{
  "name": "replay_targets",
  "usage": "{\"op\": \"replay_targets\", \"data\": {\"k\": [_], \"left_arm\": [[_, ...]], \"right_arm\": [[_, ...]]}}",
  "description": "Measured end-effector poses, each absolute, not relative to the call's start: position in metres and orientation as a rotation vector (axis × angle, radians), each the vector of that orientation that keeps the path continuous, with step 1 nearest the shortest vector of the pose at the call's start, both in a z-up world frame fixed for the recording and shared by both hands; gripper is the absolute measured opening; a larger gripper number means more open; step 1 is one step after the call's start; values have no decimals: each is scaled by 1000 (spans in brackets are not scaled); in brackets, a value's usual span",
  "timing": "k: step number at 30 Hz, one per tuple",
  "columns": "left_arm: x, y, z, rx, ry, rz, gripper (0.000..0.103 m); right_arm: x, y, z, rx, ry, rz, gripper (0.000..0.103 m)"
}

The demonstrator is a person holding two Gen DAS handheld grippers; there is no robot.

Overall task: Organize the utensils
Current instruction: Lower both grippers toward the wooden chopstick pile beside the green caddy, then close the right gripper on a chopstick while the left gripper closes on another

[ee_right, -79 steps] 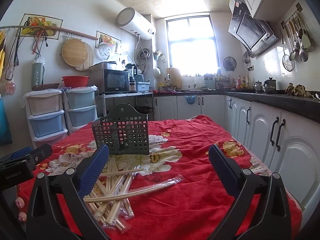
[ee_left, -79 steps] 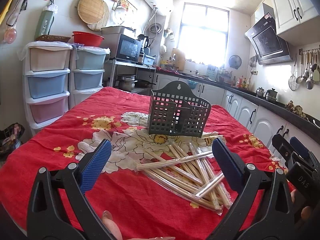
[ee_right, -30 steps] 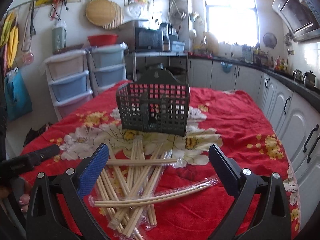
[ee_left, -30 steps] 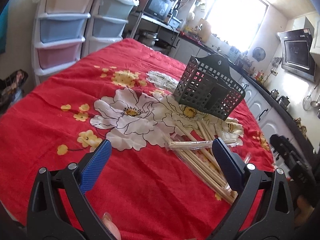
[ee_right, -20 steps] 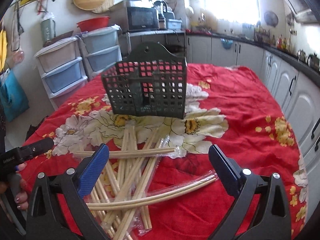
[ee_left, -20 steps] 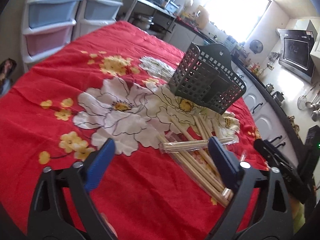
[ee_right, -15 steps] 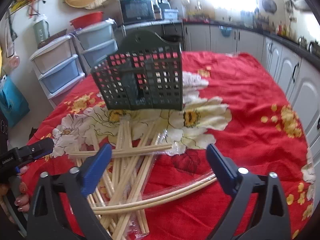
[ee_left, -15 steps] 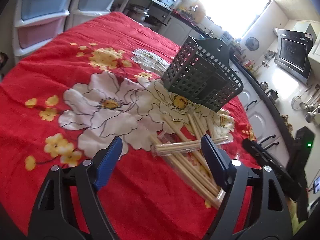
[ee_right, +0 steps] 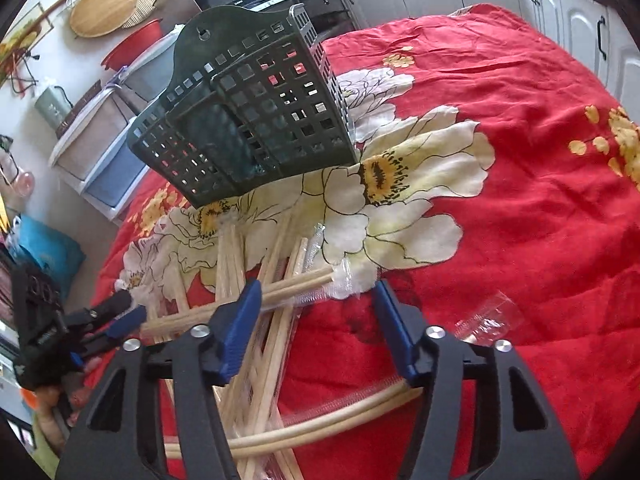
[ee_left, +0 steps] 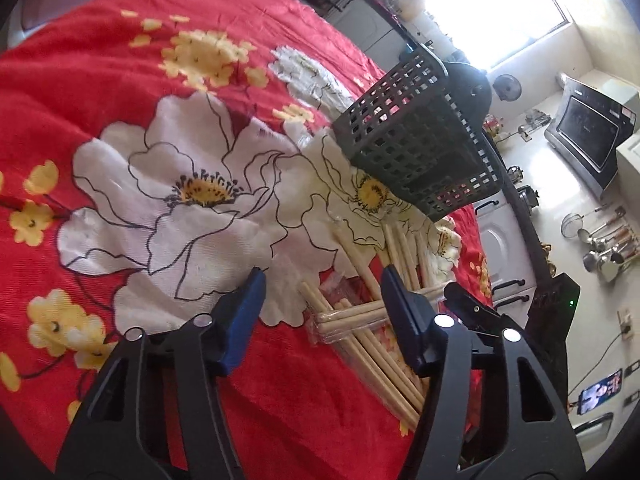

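Nothing had yet been organized: the wrapped chopsticks (ee_right: 276, 312) lay criss-crossed on the desk (ee_right: 520, 200) before the empty dark basket (ee_right: 248, 120), most pointing lengthwise toward it, one pair crosswise. The left tool (ee_left: 320, 312) and right tool (ee_right: 316, 312) were closing over the pile, nothing yet gripped.

Your table (ee_left: 280, 420) is covered by a red cloth (ee_right: 520, 208) printed with large white and small yellow flowers. On it stands a dark perforated utensil basket (ee_right: 248, 120). Just in front of it lies a crossed heap of wooden chopsticks (ee_right: 256, 292) in clear plastic sleeves.
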State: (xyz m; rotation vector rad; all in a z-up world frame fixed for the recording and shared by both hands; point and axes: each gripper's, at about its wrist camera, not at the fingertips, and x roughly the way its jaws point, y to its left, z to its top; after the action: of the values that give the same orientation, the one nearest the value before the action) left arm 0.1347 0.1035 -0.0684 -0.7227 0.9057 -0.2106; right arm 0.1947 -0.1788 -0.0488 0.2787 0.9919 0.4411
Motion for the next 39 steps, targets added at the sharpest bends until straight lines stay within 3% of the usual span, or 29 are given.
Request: {"op": "replay_targets", "data": {"k": [5, 7, 9, 15, 19, 26, 39], "left_arm": [[139, 105, -71, -732, 911, -212, 36], [141, 105, -73, -731, 915, -209, 26], [141, 107, -76, -728, 917, -203, 22], [145, 110, -79, -718, 921, -185, 8], [146, 114, -82, -718, 919, -187, 2], [141, 124, -71, -721, 883, -187, 0], [130, 128, 16, -581, 705, -210, 0]], "right_arm": [[200, -181, -49, 327, 1003, 462, 34], [201, -181, -49, 343, 1000, 469, 29], [201, -183, -47, 357, 988, 473, 20], [200, -186, -33, 371, 929, 485, 6], [197, -185, -23, 355, 894, 501, 4], [194, -177, -3, 326, 846, 558, 3], [189, -145, 71, 252, 702, 721, 1]]}}
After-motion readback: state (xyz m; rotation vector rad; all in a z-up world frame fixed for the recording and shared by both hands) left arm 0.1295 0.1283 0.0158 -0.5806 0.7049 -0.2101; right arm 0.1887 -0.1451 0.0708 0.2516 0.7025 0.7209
